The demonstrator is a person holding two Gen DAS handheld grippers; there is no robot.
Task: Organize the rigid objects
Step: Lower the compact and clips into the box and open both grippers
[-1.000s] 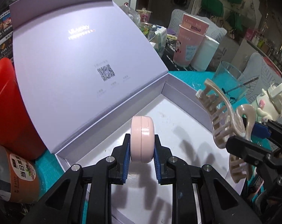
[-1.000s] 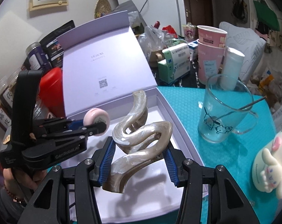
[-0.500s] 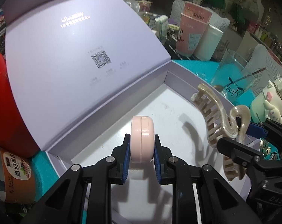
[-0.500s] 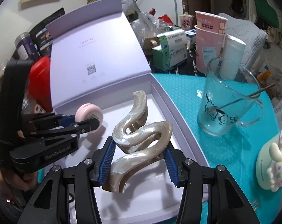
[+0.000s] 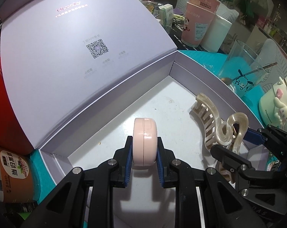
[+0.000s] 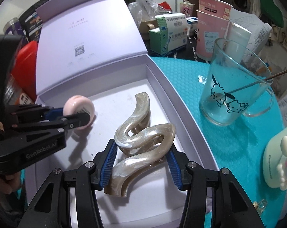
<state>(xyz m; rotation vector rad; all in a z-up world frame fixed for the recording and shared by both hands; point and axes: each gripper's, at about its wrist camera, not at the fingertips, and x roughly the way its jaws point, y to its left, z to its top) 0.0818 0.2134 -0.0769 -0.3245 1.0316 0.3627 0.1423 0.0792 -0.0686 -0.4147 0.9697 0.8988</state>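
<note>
Crowding a teal mat (image 6: 227, 133), clutter surrounds claws gripping a pink case (image 5: 144, 141) and hair clip (image 6: 143, 138).

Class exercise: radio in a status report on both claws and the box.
Left claw shut on pink compact. Right claw shut on pearl hair clip. Both over open lavender box. Box floor clear beneath.

Right gripper (image 6: 141, 163) grips hair claw (image 6: 141, 142) over box (image 6: 181, 102).

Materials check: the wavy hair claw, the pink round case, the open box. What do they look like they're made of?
Pearly beige wavy hair claw: likely hard acetate or resin, glossy, with marbled swirls and sharp highlights.
Pale pink round case: probably smooth moulded plastic, with a seam line and a soft sheen.
Open lilac gift box: looks like matte rigid cardboard, with crisp folded edges and no glare.
</note>
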